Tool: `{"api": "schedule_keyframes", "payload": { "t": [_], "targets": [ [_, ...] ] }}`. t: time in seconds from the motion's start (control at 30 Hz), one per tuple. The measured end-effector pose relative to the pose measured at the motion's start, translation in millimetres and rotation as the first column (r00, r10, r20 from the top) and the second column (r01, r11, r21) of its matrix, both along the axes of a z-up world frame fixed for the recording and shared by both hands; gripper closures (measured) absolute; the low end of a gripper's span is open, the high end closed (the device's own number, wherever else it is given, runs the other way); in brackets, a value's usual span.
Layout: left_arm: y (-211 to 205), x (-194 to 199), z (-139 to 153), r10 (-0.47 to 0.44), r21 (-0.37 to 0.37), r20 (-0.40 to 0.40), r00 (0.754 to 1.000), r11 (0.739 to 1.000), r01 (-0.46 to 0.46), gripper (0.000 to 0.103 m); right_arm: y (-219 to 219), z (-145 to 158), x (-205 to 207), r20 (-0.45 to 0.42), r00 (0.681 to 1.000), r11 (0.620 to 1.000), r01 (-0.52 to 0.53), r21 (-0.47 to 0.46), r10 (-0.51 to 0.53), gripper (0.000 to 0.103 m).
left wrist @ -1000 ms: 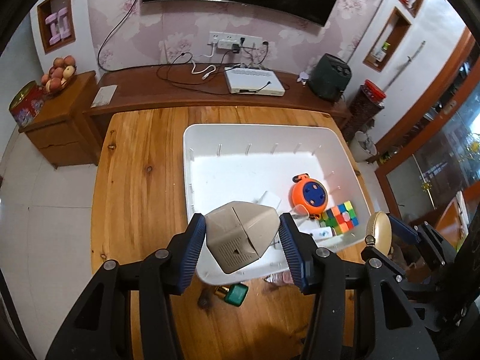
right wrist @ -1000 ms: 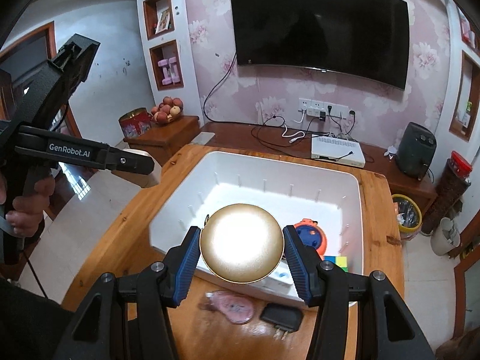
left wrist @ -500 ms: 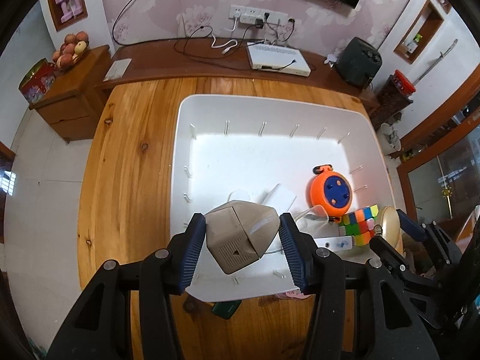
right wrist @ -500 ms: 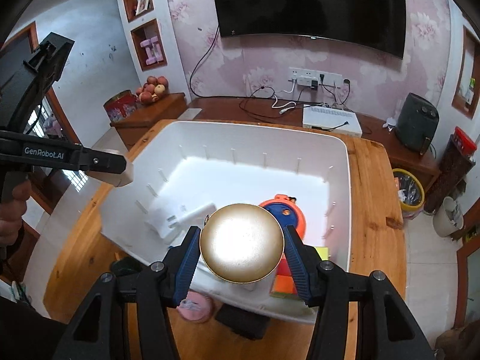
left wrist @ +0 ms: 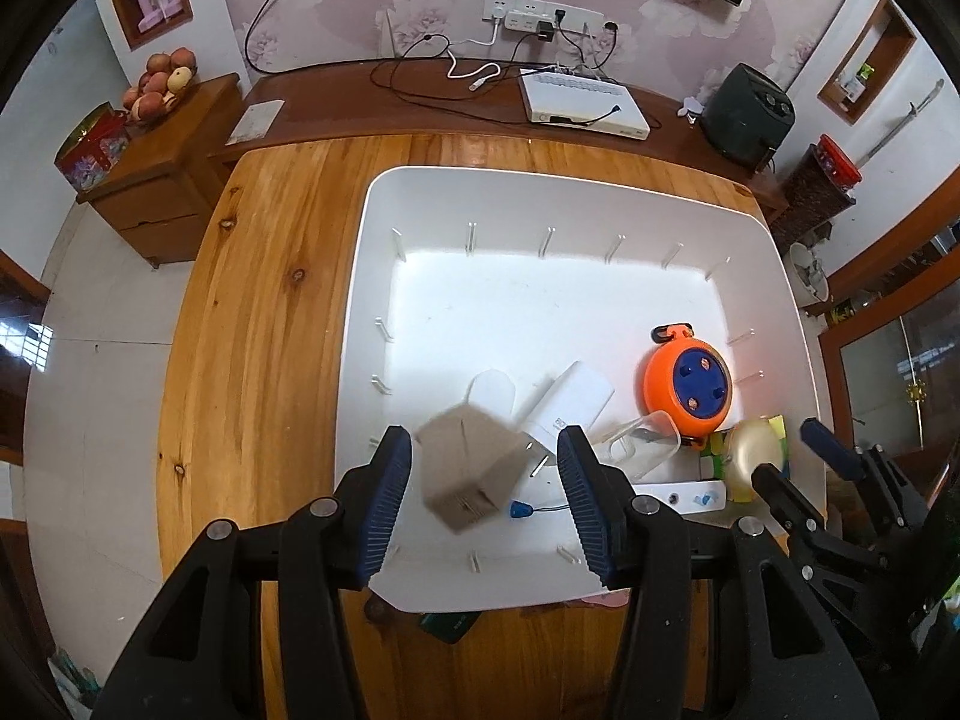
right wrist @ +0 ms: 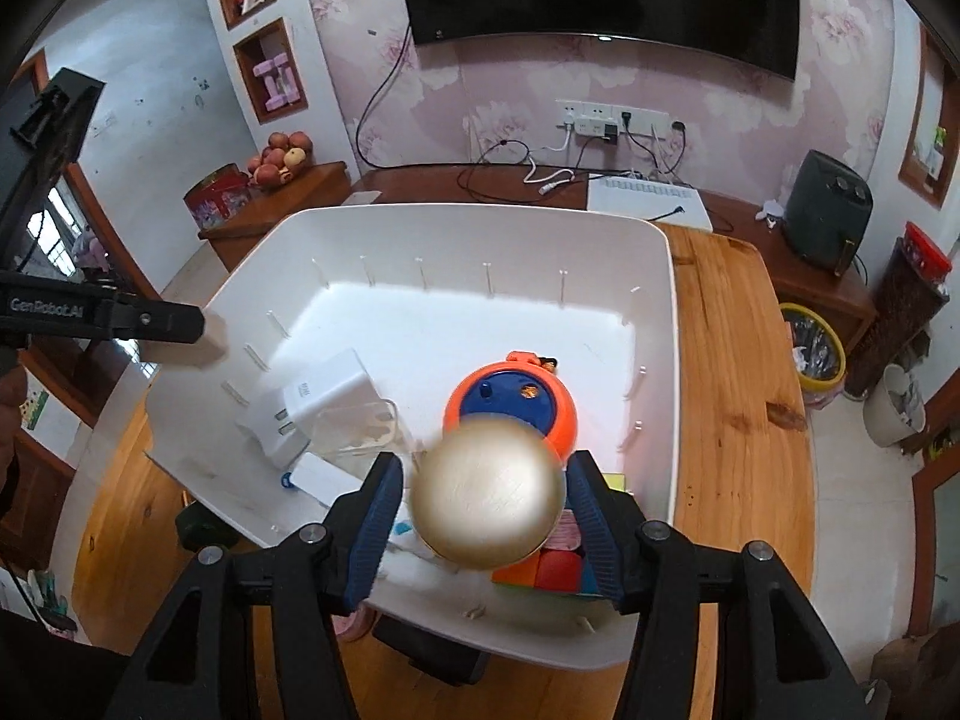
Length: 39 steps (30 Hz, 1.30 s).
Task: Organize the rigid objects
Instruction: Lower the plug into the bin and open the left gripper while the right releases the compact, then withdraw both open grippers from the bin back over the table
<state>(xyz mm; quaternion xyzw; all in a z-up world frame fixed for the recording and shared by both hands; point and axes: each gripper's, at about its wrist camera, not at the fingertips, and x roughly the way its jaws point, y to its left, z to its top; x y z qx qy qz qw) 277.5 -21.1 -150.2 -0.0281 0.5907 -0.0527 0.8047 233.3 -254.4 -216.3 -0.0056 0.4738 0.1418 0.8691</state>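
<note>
Both objects (left wrist: 467, 468) (right wrist: 489, 492) newly released, falling.

Left gripper (left wrist: 485, 480) open, right gripper (right wrist: 485, 513) just opening, both angled down

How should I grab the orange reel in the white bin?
Come straight down from above and pinch the reel across its round orange rim, left to right. It lies flat, blue face up, and those two sides look clear, while clutter crowds its near edge. The small loop on its far edge seems too small to hold steadily.
</note>
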Motion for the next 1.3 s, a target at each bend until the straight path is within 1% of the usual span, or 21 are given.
{"api": "schedule_keyframes", "payload": {
  "t": [0.03,0.1,0.13,0.17,0.2,0.23,0.27,0.37,0.43,0.63,0.7,0.93,1.07,1.17,1.3],
  "targets": [
    [-0.2,0.3,-0.1,0.004,0.004,-0.006,1.0,1.0,-0.004,0.046,-1.2,1.1,-0.3,0.003,1.0,1.0,0.008,0.003,-0.008,0.032],
    [-0.4,0.1,-0.1,0.009,0.003,-0.013,1.0,1.0,-0.009,0.045,-2.9,3.6,-1.4,0.009,1.0,1.0,0.017,0.009,-0.017,0.032],
    [-0.4,-0.8,0.6,0.01,0.0,-0.014,1.0,1.0,-0.01,0.042,-3.4,4.6,-2.4,0.011,1.0,1.0,0.018,0.011,-0.018,0.032],
    [-0.7,-1.7,1.5,0.011,0.001,-0.013,1.0,1.0,-0.011,0.036,-3.7,5.1,-3.1,0.012,1.0,1.0,0.019,0.009,-0.019,0.032],
    [-0.8,-3.3,3.4,0.012,0.001,-0.007,1.0,1.0,-0.012,0.033,-4.0,5.9,-3.7,0.013,1.0,1.0,0.019,0.006,-0.019,0.032],
    [-1.2,-4.0,4.7,0.012,0.0,-0.001,1.0,1.0,-0.012,0.03,-4.4,7.2,-4.8,0.016,1.0,1.0,0.021,0.005,-0.021,0.032],
    [-1.0,-5.6,7.1,0.013,-0.002,0.006,1.0,1.0,-0.013,0.03,-5.0,8.4,-5.7,0.019,1.0,1.0,0.022,0.005,-0.022,0.032],
    [-1.1,-8.7,12.0,0.016,0.003,0.015,1.0,1.0,-0.016,0.029,-6.0,13.0,-9.5,0.028,0.999,1.0,0.029,0.003,-0.029,0.031],
    [0.4,-12.1,16.5,0.019,0.003,0.027,0.999,1.0,-0.019,0.029,-6.5,17.5,-12.8,0.038,0.999,0.999,0.033,0.005,-0.033,0.029],
    [8.7,-22.6,32.4,0.048,0.006,0.079,0.996,0.999,-0.049,0.029,-4.4,32.7,-23.6,0.074,0.997,0.999,0.034,0.006,-0.034,0.028],
    [11.5,-28.5,39.0,0.052,0.021,0.099,0.994,0.998,-0.054,0.029,-3.0,37.5,-27.5,0.085,0.996,0.999,0.032,0.005,-0.033,0.028],
    [22.6,-48.8,56.0,0.038,0.022,0.138,0.99,0.999,-0.041,0.029,3.1,54.4,-42.1,0.124,0.992,0.999,0.033,0.008,-0.033,0.028],
    [29.1,-59.7,62.6,0.035,0.01,0.141,0.989,0.999,-0.037,0.029,6.7,59.0,-48.7,0.136,0.99,1.0,0.03,0.008,-0.03,0.028],
    [33.1,-67.8,65.7,0.027,0.014,0.137,0.99,0.999,-0.029,0.029,11.0,61.6,-55.5,0.143,0.989,1.0,0.024,0.009,-0.025,0.023],
    [36.0,-76.8,68.5,0.025,0.01,0.136,0.99,1.0,-0.027,0.029,17.9,62.8,-66.0,0.14,0.99,1.0,0.011,0.016,-0.013,0.023]
  ]
}}
